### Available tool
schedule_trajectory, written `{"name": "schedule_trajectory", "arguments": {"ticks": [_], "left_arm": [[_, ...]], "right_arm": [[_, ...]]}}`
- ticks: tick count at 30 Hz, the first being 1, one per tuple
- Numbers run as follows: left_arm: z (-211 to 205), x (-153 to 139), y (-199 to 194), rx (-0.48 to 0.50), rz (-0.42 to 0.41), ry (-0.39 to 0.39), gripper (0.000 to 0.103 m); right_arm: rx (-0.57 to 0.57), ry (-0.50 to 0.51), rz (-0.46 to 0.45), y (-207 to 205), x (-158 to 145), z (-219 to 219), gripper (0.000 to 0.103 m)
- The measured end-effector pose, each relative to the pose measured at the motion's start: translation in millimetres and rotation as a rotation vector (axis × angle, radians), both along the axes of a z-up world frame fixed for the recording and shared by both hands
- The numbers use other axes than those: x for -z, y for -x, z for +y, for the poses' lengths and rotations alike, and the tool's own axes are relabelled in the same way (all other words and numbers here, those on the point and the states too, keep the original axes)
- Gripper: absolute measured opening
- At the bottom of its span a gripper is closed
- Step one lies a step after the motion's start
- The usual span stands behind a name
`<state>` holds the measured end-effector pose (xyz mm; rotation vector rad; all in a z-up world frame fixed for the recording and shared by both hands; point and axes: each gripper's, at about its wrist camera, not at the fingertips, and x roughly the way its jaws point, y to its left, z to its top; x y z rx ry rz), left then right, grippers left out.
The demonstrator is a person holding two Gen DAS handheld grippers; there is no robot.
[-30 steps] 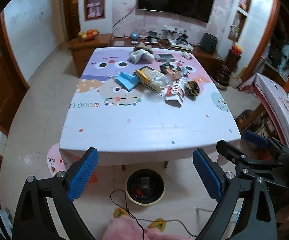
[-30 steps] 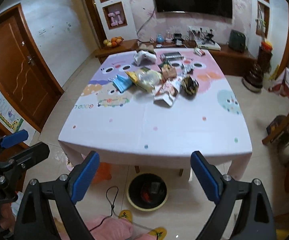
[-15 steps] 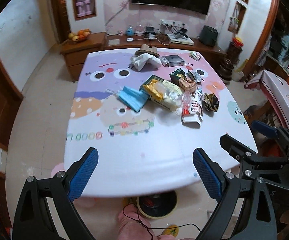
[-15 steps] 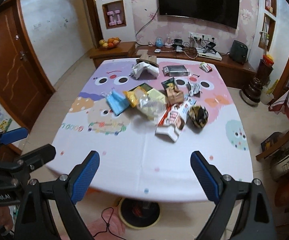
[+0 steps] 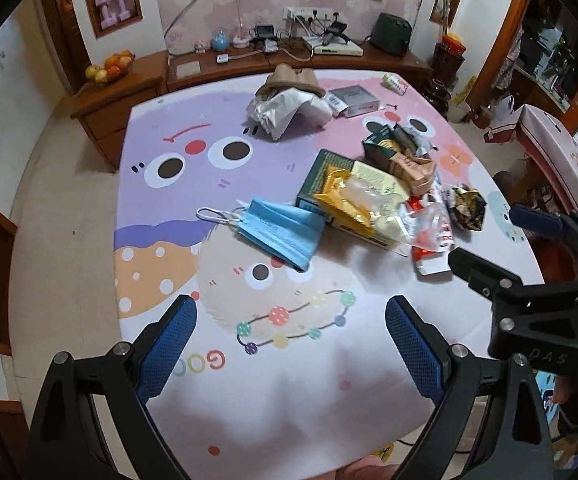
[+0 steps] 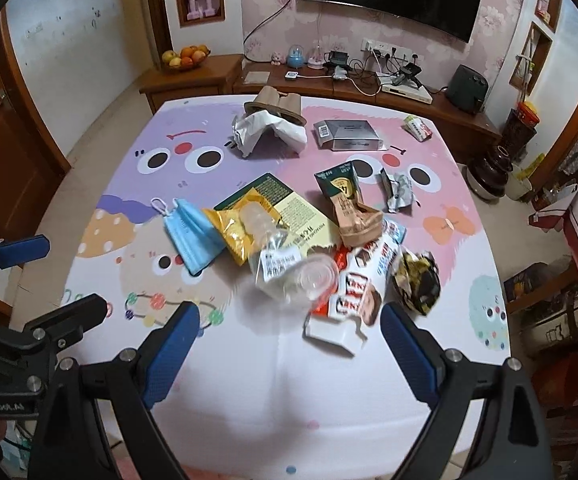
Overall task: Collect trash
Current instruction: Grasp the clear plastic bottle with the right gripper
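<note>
Trash is heaped mid-counter (image 5: pixel 249 400), nothing yet gathered. In the left wrist view, the left gripper (image 5: pixel 291 340) is held above the near half of the counter with jaws wide and empty; the blue face mask (image 5: pixel 279 230) lies nearest, overlapped at its right edge by the green box (image 5: pixel 317 176) and the yellow wrapper (image 5: pixel 345 196). The mask is best taken by its free left end, so the pile is not dragged.

In the right wrist view, the right gripper (image 6: pixel 289 340) is likewise wide and empty, just short of the red-and-white carton (image 6: pixel 349 304), on which the clear plastic bottle (image 6: pixel 289 268) rests. The bottle is judged likely to roll, so it should be gripped across its body first.
</note>
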<state>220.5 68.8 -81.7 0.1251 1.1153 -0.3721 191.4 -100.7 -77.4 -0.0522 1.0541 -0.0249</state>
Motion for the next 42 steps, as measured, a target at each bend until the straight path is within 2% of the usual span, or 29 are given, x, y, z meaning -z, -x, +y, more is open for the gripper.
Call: {"name": "schedule_trajectory", "arguments": {"ticks": [4, 11, 17, 19, 21, 24, 30, 31, 32, 33, 37, 42], "left_arm": [[11.2, 18.6, -18.0, -0.010, 0.050, 0.012, 0.095], [29.6, 41.7, -41.1, -0.057, 0.127, 0.036, 0.094], [31.1, 52.7, -52.4, -0.063, 0.153, 0.034, 0.094], [28.7, 55.0, -55.6, -0.056, 0.157, 0.029, 0.094], [26.9, 57.6, -58.5, -0.051, 0.162, 0.026, 0.094], [24.7, 61.3, -63.2, -0.046, 0.169, 0.024, 0.094], [23.1, 71.1, -76.7, -0.054, 0.201, 0.034, 0.094], [22.5, 73.5, -80.0, -0.057, 0.209, 0.036, 0.094], [21.8, 75.5, -82.8, -0.060, 0.215, 0.037, 0.094], [20.9, 78.2, -86.3, -0.065, 0.224, 0.038, 0.094], [16.2, 91.2, -101.6, -0.095, 0.270, 0.043, 0.094], [11.3, 112.0, -122.6, -0.166, 0.356, 0.067, 0.094]], "right_arm": [[-0.033, 0.038, 0.007, -18.4, 7.7, 7.1, 0.093], [-0.139, 0.219, 0.028, -47.2, 31.4, 26.5, 0.092], [-0.217, 0.405, 0.103, -63.2, 63.9, 37.7, 0.084], [-0.230, 0.452, 0.124, -65.4, 73.6, 39.7, 0.077], [-0.240, 0.473, 0.149, -67.2, 81.5, 40.3, 0.069], [-0.238, 0.496, 0.171, -69.6, 88.8, 40.0, 0.066], [-0.193, 0.396, 0.168, -71.6, 78.1, 32.2, 0.062], [-0.173, 0.361, 0.164, -72.1, 74.0, 28.3, 0.053], [-0.158, 0.319, 0.165, -73.1, 70.6, 25.0, 0.023], [-0.131, 0.277, 0.184, -74.8, 69.2, 21.0, 0.020], [0.004, 0.078, 0.216, -78.9, 63.4, -7.8, 0.019], [0.085, -0.078, 0.210, -77.2, 60.2, -24.8, 0.019]]}}
